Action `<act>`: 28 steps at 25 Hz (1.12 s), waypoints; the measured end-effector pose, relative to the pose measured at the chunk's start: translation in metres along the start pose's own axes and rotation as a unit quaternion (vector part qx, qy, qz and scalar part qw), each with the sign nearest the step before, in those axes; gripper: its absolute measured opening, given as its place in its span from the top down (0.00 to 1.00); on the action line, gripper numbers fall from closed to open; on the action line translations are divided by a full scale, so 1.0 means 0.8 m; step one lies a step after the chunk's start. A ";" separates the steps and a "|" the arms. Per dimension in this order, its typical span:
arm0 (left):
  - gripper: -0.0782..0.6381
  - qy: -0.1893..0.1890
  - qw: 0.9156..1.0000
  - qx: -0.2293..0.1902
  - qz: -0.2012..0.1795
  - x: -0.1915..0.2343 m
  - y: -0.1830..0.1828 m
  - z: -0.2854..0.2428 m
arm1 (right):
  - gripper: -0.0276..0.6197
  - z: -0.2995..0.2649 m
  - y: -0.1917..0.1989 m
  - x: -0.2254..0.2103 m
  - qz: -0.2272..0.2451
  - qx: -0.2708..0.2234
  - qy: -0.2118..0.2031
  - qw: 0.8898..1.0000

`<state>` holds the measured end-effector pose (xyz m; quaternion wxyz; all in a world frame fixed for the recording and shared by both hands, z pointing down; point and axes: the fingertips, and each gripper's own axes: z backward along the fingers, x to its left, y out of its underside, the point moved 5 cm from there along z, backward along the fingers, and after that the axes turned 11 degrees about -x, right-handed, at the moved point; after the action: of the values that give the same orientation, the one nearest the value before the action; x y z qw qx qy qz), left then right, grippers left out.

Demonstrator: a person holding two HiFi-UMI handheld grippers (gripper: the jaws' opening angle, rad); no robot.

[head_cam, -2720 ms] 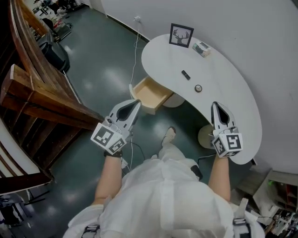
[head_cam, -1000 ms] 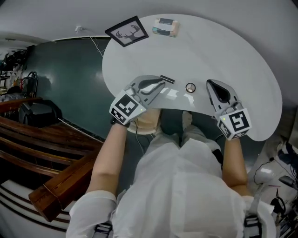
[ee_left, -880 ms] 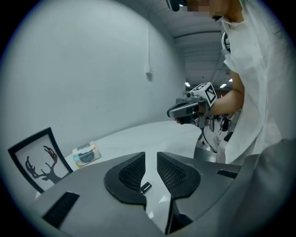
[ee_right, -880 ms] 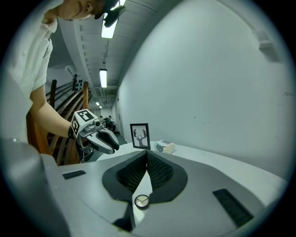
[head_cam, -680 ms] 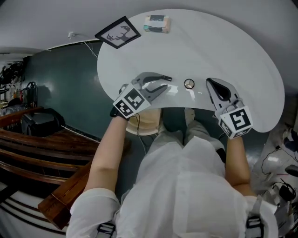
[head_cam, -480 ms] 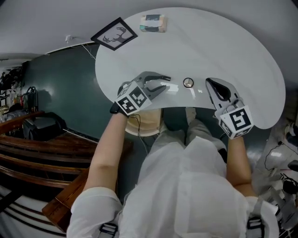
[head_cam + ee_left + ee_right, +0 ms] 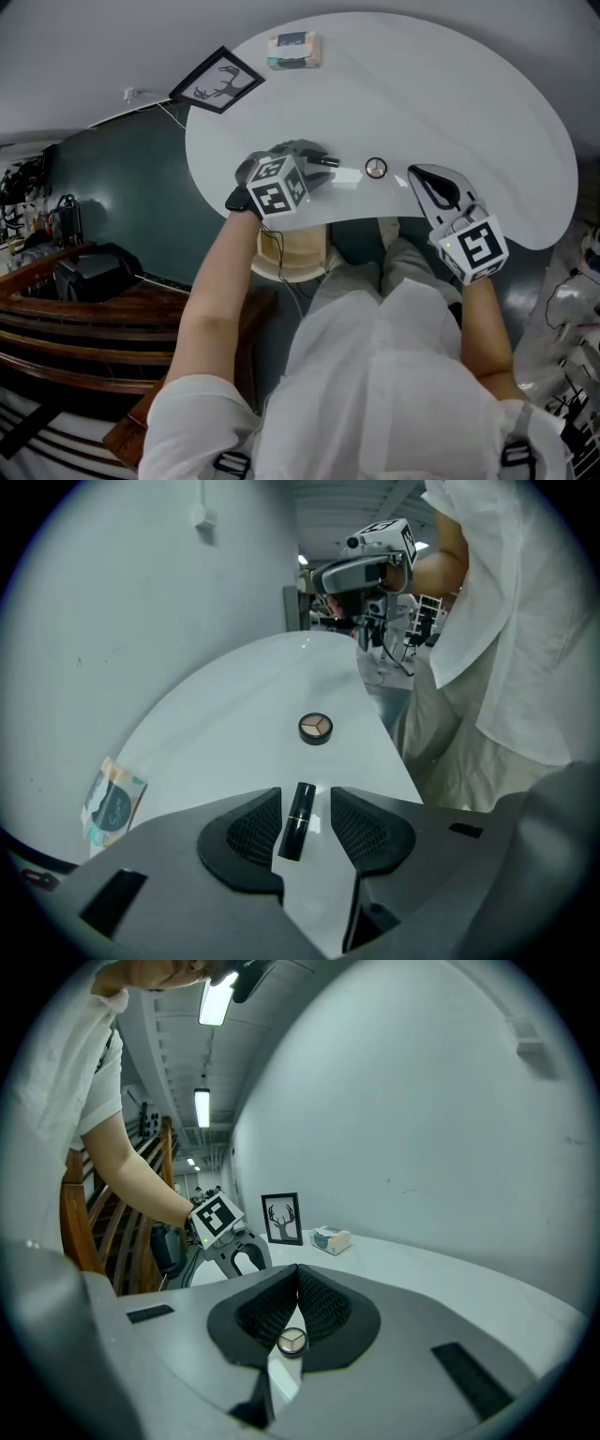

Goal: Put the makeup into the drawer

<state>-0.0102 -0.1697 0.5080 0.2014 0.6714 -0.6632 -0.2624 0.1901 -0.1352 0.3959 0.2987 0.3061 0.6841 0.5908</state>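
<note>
A black lipstick point(image 7: 297, 819) lies on the white table point(image 7: 450, 94), between the jaws of my left gripper point(image 7: 305, 794). Those jaws are opening and the pads stand clear of the tube on both sides. In the head view the left gripper point(image 7: 314, 159) points down at the lipstick point(image 7: 325, 160). A round compact point(image 7: 376, 169) sits just to its right, also visible as the compact point(image 7: 315, 727) beyond the lipstick. My right gripper point(image 7: 415, 173) hovers shut and empty near the table's front edge, with the compact point(image 7: 292, 1341) showing just past its tips.
A framed deer picture point(image 7: 216, 80) and a tissue pack point(image 7: 293, 50) stand at the table's far left. A pale wooden drawer point(image 7: 295, 251) shows partly below the table edge, under my left arm. The dark floor lies to the left.
My left gripper has come down and tipped steeply over the lipstick, and its jaws have gone from nearly shut to wide. The right gripper has hardly moved.
</note>
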 end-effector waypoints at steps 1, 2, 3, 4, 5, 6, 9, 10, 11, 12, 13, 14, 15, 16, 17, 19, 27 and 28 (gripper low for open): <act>0.66 0.005 1.000 0.006 -0.005 0.002 0.001 -0.004 | 0.94 0.000 0.000 -0.001 0.002 -0.003 -0.002 1.000; 0.66 0.011 1.000 0.012 -0.009 0.004 0.003 -0.007 | 0.94 -0.001 0.000 -0.002 0.003 -0.003 -0.002 1.000; 0.66 0.017 1.000 0.019 -0.013 0.005 0.004 -0.010 | 0.94 -0.001 0.001 -0.003 0.003 -0.003 -0.001 1.000; 0.66 0.024 0.999 0.026 -0.016 0.005 0.006 -0.013 | 0.94 -0.001 0.001 -0.004 0.002 -0.001 0.000 1.000; 0.66 0.032 0.999 0.032 -0.018 0.005 0.009 -0.016 | 0.94 -0.001 0.000 -0.005 0.003 0.000 0.001 1.000; 0.66 0.040 0.998 0.038 -0.018 0.005 0.011 -0.019 | 0.94 -0.001 0.000 -0.006 0.003 0.001 0.002 1.000; 0.66 0.052 0.997 0.046 -0.020 0.003 0.015 -0.026 | 0.94 0.001 0.000 -0.007 0.006 0.001 0.005 1.000; 0.66 0.053 0.997 0.050 -0.022 0.003 0.016 -0.027 | 0.94 0.001 0.000 -0.008 0.007 0.001 0.005 1.000; 0.66 0.053 0.997 0.053 -0.026 0.004 0.017 -0.028 | 0.94 0.001 0.000 -0.008 0.008 0.002 0.005 1.000; 0.66 0.053 0.996 0.058 -0.031 0.005 0.019 -0.030 | 0.94 0.001 0.000 -0.008 0.008 0.002 0.005 1.000; 0.66 0.053 0.996 0.062 -0.034 0.005 0.021 -0.031 | 0.94 0.001 0.000 -0.009 0.008 0.003 0.005 1.000; 0.66 0.054 0.996 0.066 -0.037 0.006 0.022 -0.032 | 0.94 0.001 0.000 -0.009 0.008 0.004 0.006 1.000; 0.67 0.054 0.995 0.070 -0.039 0.007 0.024 -0.034 | 0.94 0.001 0.000 -0.010 0.007 0.004 0.006 1.000; 0.69 0.055 0.995 0.074 -0.040 0.007 0.026 -0.035 | 0.94 0.001 0.000 -0.010 0.007 0.005 0.006 1.000; 0.70 0.056 0.994 0.078 -0.043 0.008 0.028 -0.036 | 0.94 0.001 0.001 -0.010 0.008 0.006 0.006 1.000; 0.73 0.056 0.993 0.088 -0.047 0.009 0.031 -0.038 | 0.95 0.000 0.002 -0.011 0.009 0.008 0.005 1.000; 0.75 0.040 0.995 0.091 -0.033 0.010 0.031 -0.042 | 0.94 -0.001 0.002 -0.014 0.009 0.011 0.005 1.000; 0.76 0.036 0.995 0.091 -0.029 0.010 0.030 -0.042 | 0.94 -0.001 0.002 -0.015 0.010 0.011 0.004 1.000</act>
<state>-0.0087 -0.1815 0.5483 0.1556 0.7147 -0.6570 -0.1826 0.1973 -0.1445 0.3978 0.2866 0.3135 0.6891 0.5871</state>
